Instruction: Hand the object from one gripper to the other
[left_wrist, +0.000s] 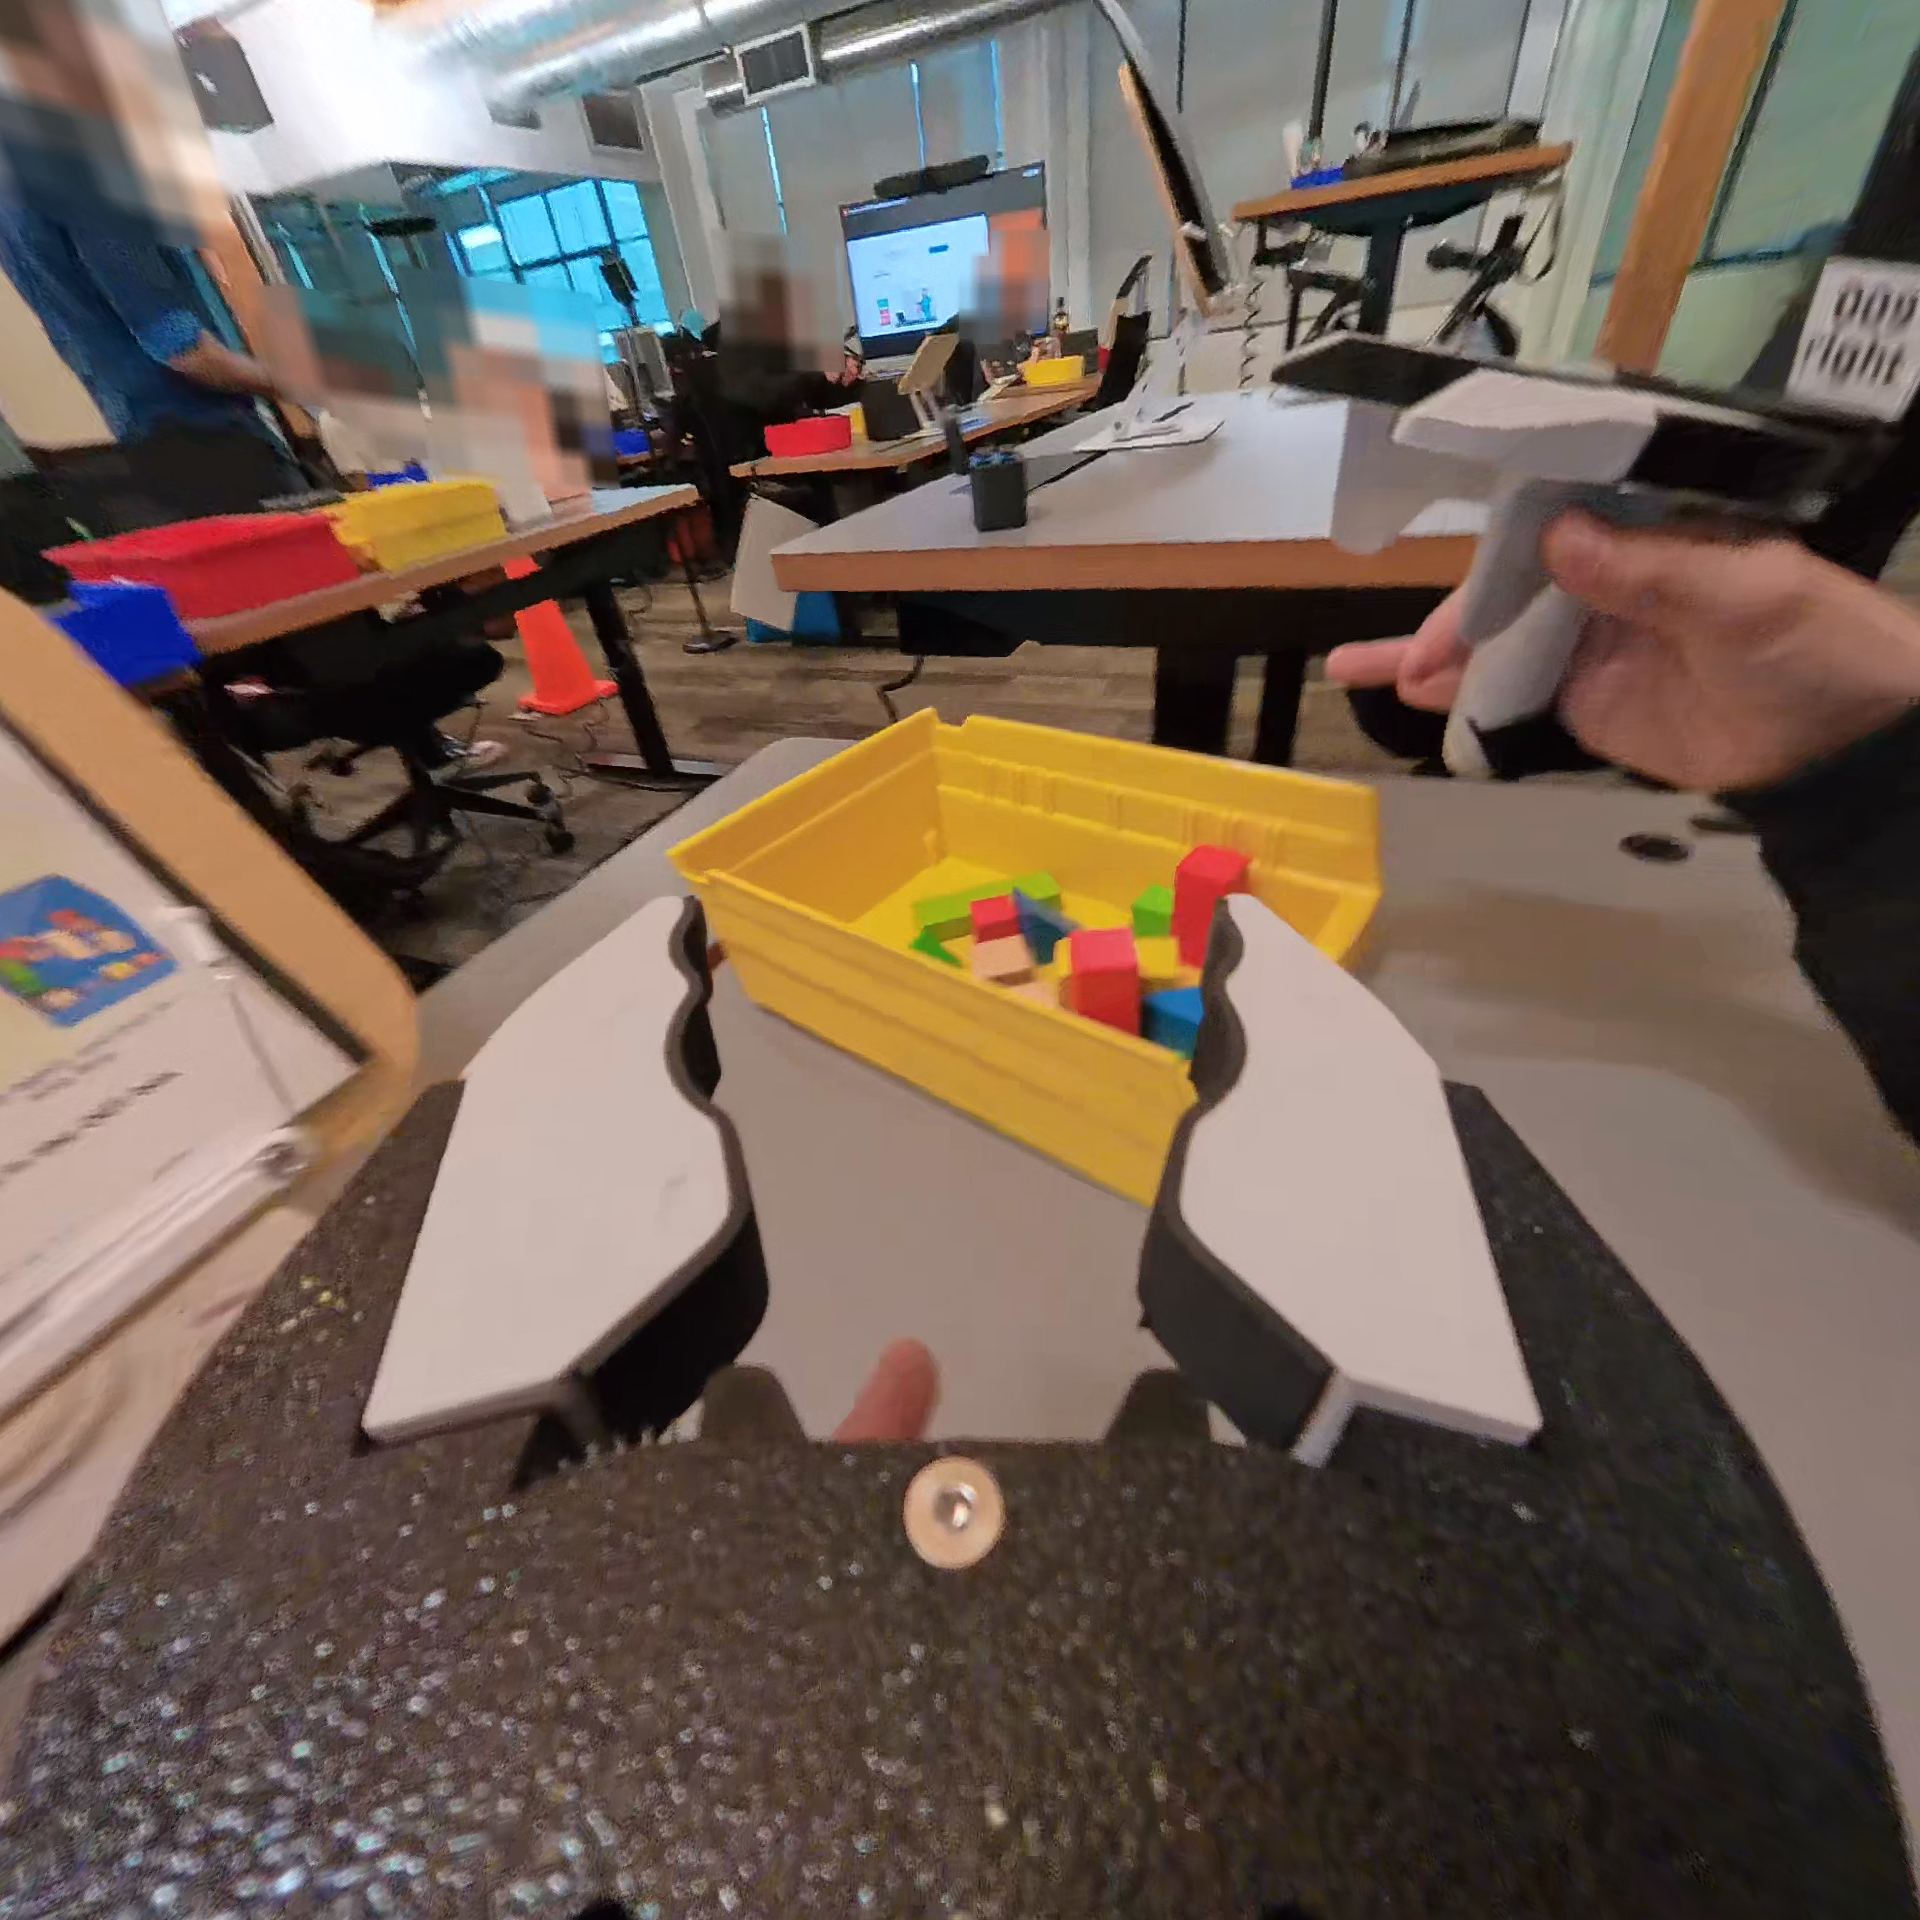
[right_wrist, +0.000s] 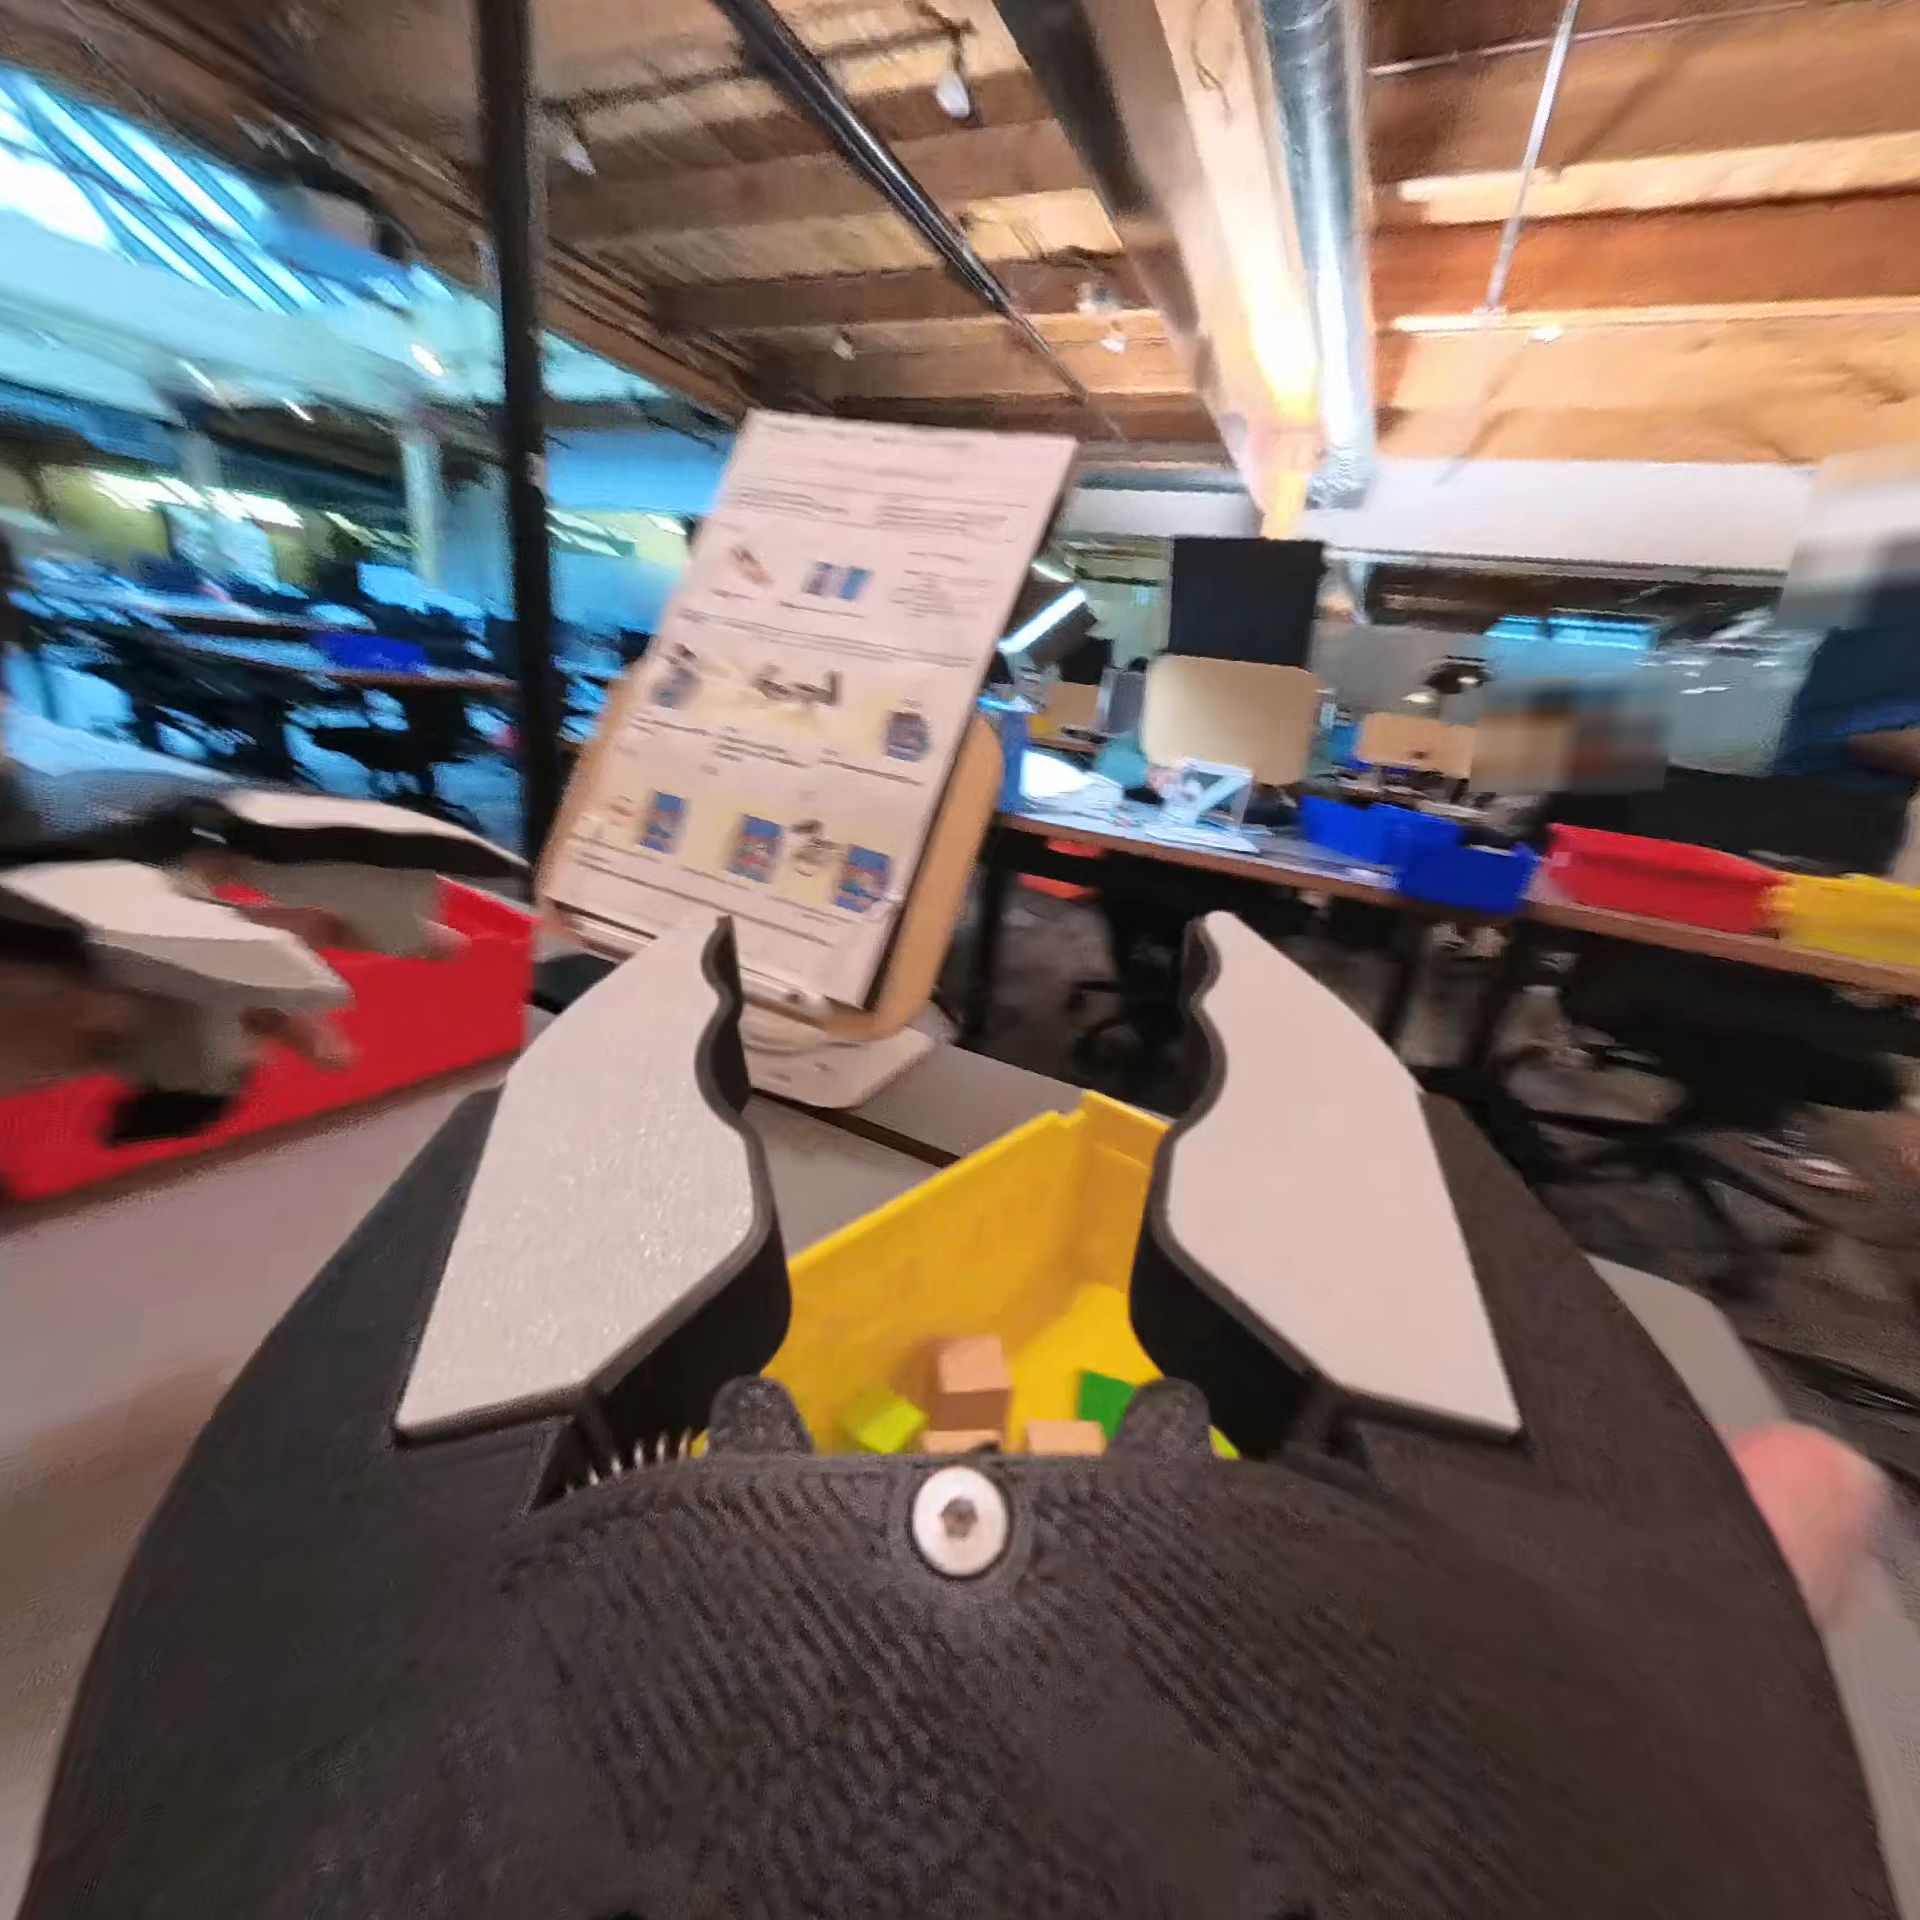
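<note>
A yellow bin (left_wrist: 935, 1049) stands on the grey table (left_wrist: 1621, 1060) and holds several coloured blocks, among them a red block (left_wrist: 1103, 977), a blue one (left_wrist: 1174, 1018) and a wooden one (left_wrist: 1003, 958). My left gripper (left_wrist: 961, 925) is wide open and empty, just in front of the bin. My right gripper (right_wrist: 961, 940) is wide open and empty, above the bin (right_wrist: 966, 1247), with wooden (right_wrist: 971, 1377) and green (right_wrist: 1103, 1397) blocks below it. It also shows blurred in the left wrist view (left_wrist: 1340, 447), held high by a hand (left_wrist: 1714, 665). The left gripper (right_wrist: 312, 904) shows blurred at the left.
An instruction sheet on a wooden stand (right_wrist: 821, 707) stands beyond the bin, close on the left in the left wrist view (left_wrist: 104, 1039). A red bin (right_wrist: 436, 997) sits on the table behind the left gripper. Desks, chairs, an orange cone (left_wrist: 556, 655) and people lie beyond.
</note>
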